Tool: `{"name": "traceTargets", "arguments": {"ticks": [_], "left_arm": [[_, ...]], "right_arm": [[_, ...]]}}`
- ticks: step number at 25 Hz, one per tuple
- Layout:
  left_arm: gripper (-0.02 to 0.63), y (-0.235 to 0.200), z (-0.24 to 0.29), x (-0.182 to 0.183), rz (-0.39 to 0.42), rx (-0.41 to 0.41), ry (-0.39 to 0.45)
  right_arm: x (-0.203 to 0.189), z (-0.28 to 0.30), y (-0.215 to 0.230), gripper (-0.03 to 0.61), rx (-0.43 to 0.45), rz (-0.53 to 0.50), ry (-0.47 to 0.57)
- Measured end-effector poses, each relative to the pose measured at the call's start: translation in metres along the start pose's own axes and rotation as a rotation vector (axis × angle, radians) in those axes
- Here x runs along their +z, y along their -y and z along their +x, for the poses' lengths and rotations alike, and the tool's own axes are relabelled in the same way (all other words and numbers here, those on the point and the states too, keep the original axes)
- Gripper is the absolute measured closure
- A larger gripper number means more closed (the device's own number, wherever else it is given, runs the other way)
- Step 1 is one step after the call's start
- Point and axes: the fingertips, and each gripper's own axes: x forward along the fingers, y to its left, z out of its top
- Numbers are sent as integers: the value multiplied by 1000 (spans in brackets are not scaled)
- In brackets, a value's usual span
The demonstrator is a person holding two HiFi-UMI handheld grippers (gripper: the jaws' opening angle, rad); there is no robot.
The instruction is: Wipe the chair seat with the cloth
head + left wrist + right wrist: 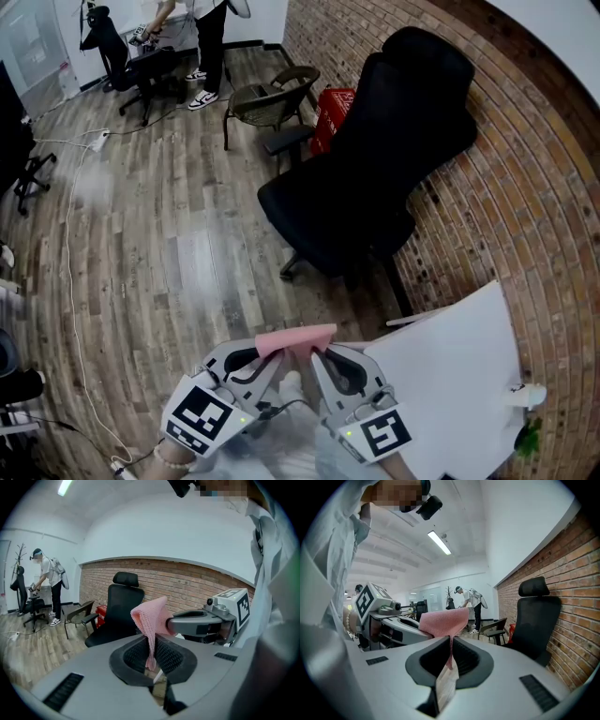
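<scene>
A pink cloth [295, 338] is stretched between both grippers, held up in the air near my body. My left gripper [274, 353] is shut on one end of the cloth [151, 620]; my right gripper [317, 352] is shut on the other end [443, 623]. The two gripper tips almost meet. A black office chair [361, 178] with a headrest stands ahead by the brick wall, its seat [309, 211] well beyond the grippers. The same chair shows in the left gripper view [117, 613] and in the right gripper view [534, 620].
A white tabletop [459, 375] lies at the lower right. A brown armchair [272, 103] and a red crate [335, 112] stand behind the office chair. A person [208, 47] stands at the far end by black chairs. A white cable [70, 244] runs over the wooden floor.
</scene>
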Motion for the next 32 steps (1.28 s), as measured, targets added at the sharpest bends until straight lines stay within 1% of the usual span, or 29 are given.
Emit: {"name": "traceTargets", "arguments": {"ticks": [4, 11, 22, 27, 32], "left_arm": [[583, -9, -3, 7, 2, 5, 21], [583, -19, -17, 13, 35, -15, 49], [584, -30, -34, 10, 59, -23, 71], [584, -40, -29, 19, 68, -22, 77], [584, -58, -15, 27, 60, -2, 77]], "right_arm": [[7, 7, -2, 528, -17, -10, 18], [20, 17, -12, 528, -42, -38, 44], [25, 28, -26, 528, -82, -56, 68], [32, 35, -20, 528, -84, -76, 66], [38, 52, -4, 528, -69, -81, 67]]}}
